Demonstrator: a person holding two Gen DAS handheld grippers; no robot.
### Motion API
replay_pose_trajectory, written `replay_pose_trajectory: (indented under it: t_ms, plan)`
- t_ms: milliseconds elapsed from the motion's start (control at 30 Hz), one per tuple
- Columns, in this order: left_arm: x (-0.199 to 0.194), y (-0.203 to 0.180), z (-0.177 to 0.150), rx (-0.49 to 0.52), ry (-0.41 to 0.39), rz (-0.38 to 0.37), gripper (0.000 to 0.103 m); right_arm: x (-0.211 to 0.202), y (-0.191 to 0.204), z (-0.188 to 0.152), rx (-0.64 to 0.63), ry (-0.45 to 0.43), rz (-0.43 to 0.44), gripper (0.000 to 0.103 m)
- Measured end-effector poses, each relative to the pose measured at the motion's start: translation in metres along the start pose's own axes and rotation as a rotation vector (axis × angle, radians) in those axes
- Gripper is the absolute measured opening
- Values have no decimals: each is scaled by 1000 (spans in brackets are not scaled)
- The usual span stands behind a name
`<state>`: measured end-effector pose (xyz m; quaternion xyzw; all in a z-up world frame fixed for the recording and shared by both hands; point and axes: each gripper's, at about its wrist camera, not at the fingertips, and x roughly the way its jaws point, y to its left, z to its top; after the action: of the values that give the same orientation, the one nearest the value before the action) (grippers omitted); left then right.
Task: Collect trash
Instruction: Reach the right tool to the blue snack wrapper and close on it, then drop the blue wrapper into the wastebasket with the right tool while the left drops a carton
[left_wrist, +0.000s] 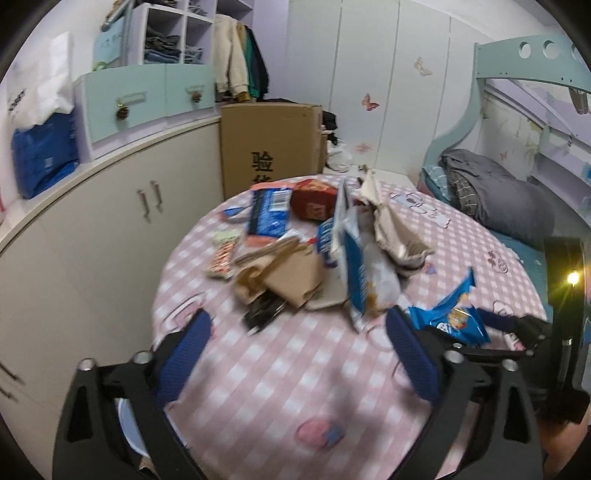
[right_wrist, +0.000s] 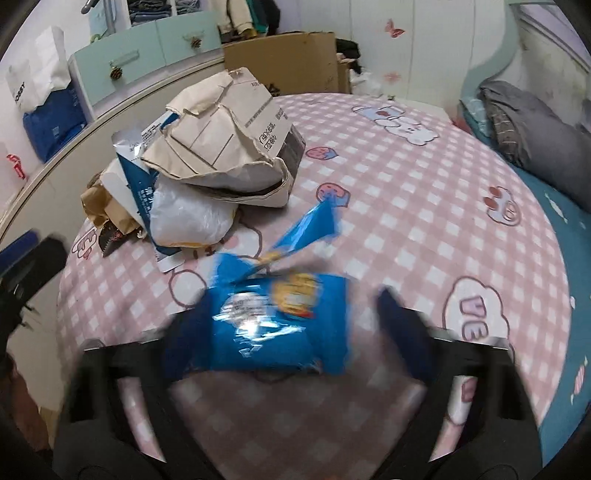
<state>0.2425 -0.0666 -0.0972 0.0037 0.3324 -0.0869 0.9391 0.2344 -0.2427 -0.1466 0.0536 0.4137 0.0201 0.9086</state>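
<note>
1. Blue snack bag (right_wrist: 280, 325) lying on the pink checked tablecloth (right_wrist: 406, 206), between the pads of the right gripper (right_wrist: 291, 328); view blurred, near pad seemingly against the bag, far pad clear of it, so grip not confirmed.
2. Long axis of the bag roughly across the jaw line; torn top flap (right_wrist: 310, 229) raised and pointing away toward the table centre.
3. Left gripper (left_wrist: 299, 350) spread open above bare cloth, nothing between the pads.
4. Same blue snack bag visible in the left view, just beyond the left gripper's right-hand pad (left_wrist: 413, 354).
5. Heap of trash ahead: torn paper bag (right_wrist: 229, 147), white plastic bag (right_wrist: 188, 218), brown paper wrapper (left_wrist: 291, 277), dark blue packet (left_wrist: 267, 214), red packet (left_wrist: 314, 203).
6. Cardboard box (left_wrist: 273, 144) standing behind the table; cabinet (left_wrist: 110, 229) alongside; bed (left_wrist: 498, 199) opposite.
7. Heap close beside the bag, not touching it.
</note>
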Motion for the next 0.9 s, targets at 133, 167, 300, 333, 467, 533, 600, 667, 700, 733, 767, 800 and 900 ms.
replay_pose_trajectory:
  t_ms: [133,167,300,333,467,533,600,667,700,733,767,800,900]
  plan:
    - [19,-5,11,-20,16,-48,69,0,-9,3,5,-7,52,36]
    - [23,-6,13,-24,18,-57,68,-2,-10,3,6,-10,57,35]
    - [38,-12,22,-26,15,-64,60,-5,-16,3,19,-23,97,30]
    - [42,-12,23,-26,18,-66,57,-7,-17,3,20,-26,109,30]
    - [53,-14,27,-40,33,-79,40,-11,-16,3,21,-38,127,29]
    - [56,-16,27,-43,37,-96,17,-12,-17,4,26,-43,137,28]
    - [54,-18,27,-47,30,-112,11,-13,-18,4,30,-49,141,26]
    - [47,-19,26,-43,11,-109,8,-16,-18,4,32,-65,138,24]
    - [44,-19,25,-39,-2,-107,7,-18,-19,3,34,-74,136,21]
    - [39,-19,25,-38,-16,-103,6,-20,-19,3,36,-83,134,20]
    - [32,-18,24,-38,-36,-105,6,-22,-18,3,36,-94,129,19]
    - [28,-18,24,-38,-44,-117,6,-24,-18,3,36,-104,127,18]
    - [8,-15,22,-41,-83,-153,5,-31,-13,3,35,-129,133,16]
